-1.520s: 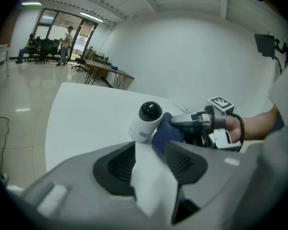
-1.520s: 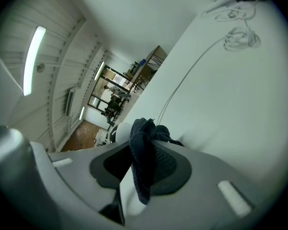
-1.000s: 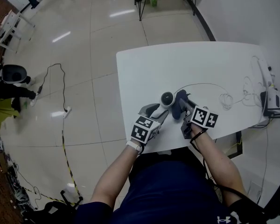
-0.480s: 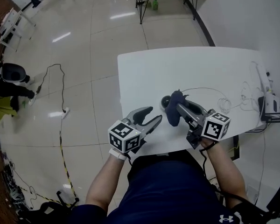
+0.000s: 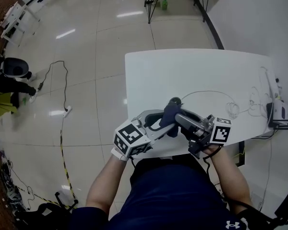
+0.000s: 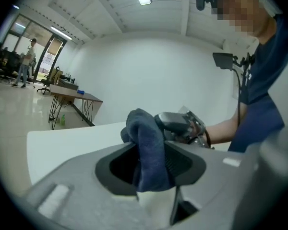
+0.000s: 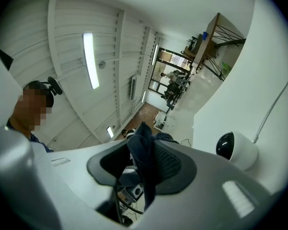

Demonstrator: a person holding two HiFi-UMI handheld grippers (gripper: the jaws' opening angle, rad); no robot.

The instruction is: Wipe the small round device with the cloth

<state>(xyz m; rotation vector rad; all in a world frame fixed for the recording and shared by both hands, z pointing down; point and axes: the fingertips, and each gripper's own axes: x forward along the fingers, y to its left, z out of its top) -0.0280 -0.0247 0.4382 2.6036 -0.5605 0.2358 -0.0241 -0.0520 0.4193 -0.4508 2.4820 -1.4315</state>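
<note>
Dark blue cloth (image 5: 170,115) hangs bunched between both grippers at lower centre of the head view, lifted clear of the white table (image 5: 206,71).

Left gripper (image 6: 151,153): jaws partly apart and have just been closing. The cloth fills the gap and both pads bear on it, so this one grasps the cloth.

Right gripper (image 7: 143,158): jaws have just been opening. The cloth stands between them against the right-hand pad, with an open gap on the other side, so the grip is released.

The two sets of tips meet nose to nose around the cloth.

Small round device (image 7: 236,151): white with a black dome, sitting on the table at the right of the right gripper view. In the head view it shows just above the cloth, touched by neither gripper. A thin cable (image 5: 206,92) loops from it toward the right edge.
</note>
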